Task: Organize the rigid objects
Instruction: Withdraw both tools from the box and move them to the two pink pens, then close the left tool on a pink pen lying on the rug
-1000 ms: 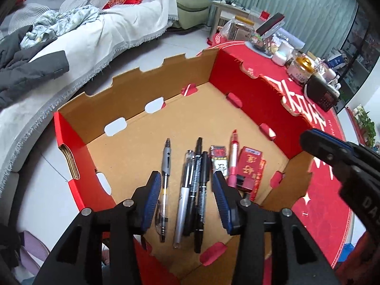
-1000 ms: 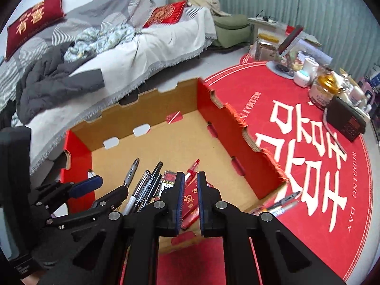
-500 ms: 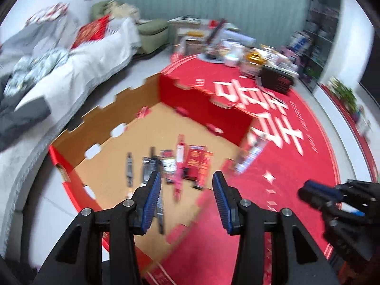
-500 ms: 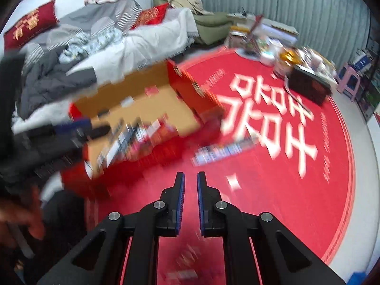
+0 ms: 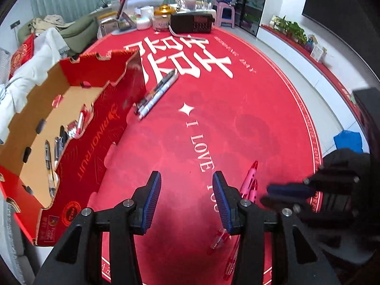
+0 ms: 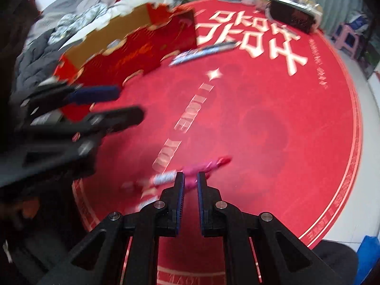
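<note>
You are between pickups: your right gripper (image 6: 188,182), jaws narrow and empty, points at the pink pens (image 6: 204,165) at 12 o'clock. Your left gripper (image 5: 186,201) hangs wide, empty; next, spread the right jaws around one pen for the box (image 5: 95,128).

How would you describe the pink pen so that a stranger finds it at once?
Start at the round red mat and follow its white "I LOVE YOU" lettering to the end near the camera. The pink pen lies just right of it, the only solid pink one; the pens beside it are clear red.

Box (image 5: 95,128) left on the cloth (image 5: 237,118), pens (image 5: 156,92) beside it, more pens (image 5: 249,182) nearer, right.
</note>
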Motion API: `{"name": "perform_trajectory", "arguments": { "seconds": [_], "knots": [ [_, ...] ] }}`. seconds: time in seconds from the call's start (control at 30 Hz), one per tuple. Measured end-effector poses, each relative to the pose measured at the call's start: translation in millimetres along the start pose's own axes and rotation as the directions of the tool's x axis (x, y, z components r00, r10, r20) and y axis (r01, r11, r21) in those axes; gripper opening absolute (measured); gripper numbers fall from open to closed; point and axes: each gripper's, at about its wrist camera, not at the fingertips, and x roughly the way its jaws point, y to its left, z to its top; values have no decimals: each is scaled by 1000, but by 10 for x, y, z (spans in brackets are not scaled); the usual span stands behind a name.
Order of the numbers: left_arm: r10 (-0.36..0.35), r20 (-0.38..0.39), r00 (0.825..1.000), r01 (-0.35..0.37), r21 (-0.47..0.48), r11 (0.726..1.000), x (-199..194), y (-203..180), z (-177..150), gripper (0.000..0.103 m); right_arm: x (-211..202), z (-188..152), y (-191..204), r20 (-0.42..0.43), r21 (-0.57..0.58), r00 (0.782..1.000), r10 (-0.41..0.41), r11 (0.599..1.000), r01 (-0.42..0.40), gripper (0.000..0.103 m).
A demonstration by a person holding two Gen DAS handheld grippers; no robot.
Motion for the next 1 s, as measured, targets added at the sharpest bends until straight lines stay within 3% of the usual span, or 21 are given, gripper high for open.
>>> {"name": "perform_trajectory", "arguments": {
  "seconds": [0.23,0.43,0.67,1.0],
  "knots": [
    [-88,-50,995,91,59,994,115,-37,-106,48,135,-113,228,-64,-94,998,-16,996,10,11],
    [-121,-77,990,127,81,989,162,-86,-155,48,255,-75,196,-81,-103,995,-57,994,48,11],
    [-110,-128,986,119,66,991,273,-37,-186,48,295,104,37,-61,-48,997,-44,998,41,11],
    [-79,-180,980,106,147,983,384,-190,-231,49,158,96,-275,-35,65,999,-38,997,41,11]
  ]
}}
